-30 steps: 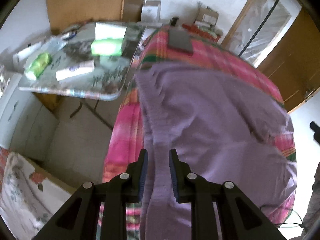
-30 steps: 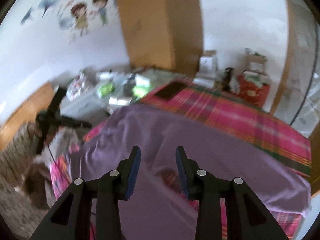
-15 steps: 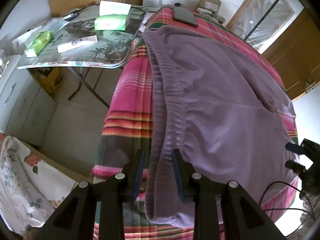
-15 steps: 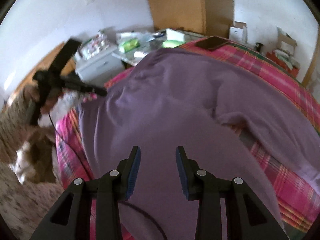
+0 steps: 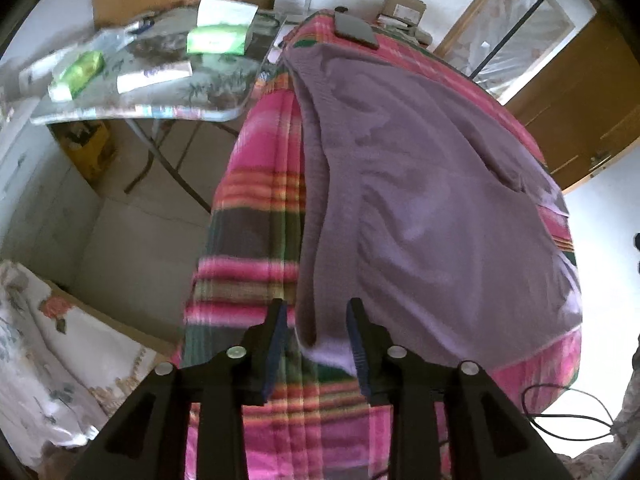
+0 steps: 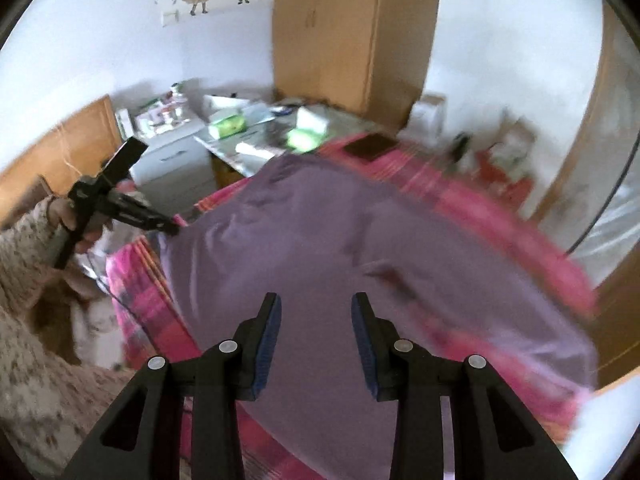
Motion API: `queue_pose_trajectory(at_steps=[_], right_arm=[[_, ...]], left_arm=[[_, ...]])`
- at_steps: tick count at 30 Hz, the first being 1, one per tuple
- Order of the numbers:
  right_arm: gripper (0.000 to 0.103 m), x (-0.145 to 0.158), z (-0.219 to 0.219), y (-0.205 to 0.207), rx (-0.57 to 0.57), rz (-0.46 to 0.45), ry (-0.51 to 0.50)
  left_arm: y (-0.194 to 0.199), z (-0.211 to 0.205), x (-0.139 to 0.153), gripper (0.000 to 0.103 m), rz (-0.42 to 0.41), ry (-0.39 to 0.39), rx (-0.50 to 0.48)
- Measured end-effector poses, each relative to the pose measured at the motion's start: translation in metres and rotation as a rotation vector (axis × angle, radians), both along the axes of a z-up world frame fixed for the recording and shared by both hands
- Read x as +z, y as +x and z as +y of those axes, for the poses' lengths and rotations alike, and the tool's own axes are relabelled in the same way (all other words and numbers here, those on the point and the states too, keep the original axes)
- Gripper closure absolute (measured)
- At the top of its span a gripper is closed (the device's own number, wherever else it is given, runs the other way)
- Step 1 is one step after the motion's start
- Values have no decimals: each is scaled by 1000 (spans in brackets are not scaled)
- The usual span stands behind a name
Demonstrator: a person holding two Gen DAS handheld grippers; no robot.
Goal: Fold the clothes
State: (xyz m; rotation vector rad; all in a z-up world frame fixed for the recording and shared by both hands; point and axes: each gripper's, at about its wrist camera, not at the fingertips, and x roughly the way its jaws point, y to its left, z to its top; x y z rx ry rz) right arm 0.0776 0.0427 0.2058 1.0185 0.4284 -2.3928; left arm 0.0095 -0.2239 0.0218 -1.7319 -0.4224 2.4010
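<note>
Since the earlier frame our left gripper (image 5: pixel 316 330) has just been opening, and the corner of the soft purple knit garment (image 5: pixel 420 200) now lies loose between its parted jaws at 6 o'clock. Our right gripper (image 6: pixel 314 334) hangs apart and empty above the cloth. The garment lies spread on the pink plaid bed (image 5: pixel 256 200), barely folded; its far edge is blurred.

Left gripper (image 5: pixel 316 336) jaws opened wider, apparently releasing purple garment (image 5: pixel 420 184) edge.

- garment (image 5: pixel 420 184) lies spread on the bed (image 5: pixel 256 208); phone (image 5: pixel 356 32) on the bed's far end
- cluttered table (image 5: pixel 160 80) just left of the bed
</note>
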Motion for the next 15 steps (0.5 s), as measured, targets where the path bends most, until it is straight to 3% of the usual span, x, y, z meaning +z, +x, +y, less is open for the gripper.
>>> queue_pose_trajectory(at_steps=[2,3,4,9,15], right_arm=[[62,4,1,10,-9,14,-4],[50,-1,-1,12,-17,8,-20],[47,-11,-6,12,-11,-9,-32],[47,-87,-51,7,47,-143,-53],[47,-145,-101,10,137,-143,45]], left_arm=[[4,1,-6,69,-8,11,-4],[6,1,-8,69,-10,19,-2],[7,1,-10,69,-9,33,4],[14,-7,-13,68,-9,110,42],[18,-20,-19,67,-14,253,144]])
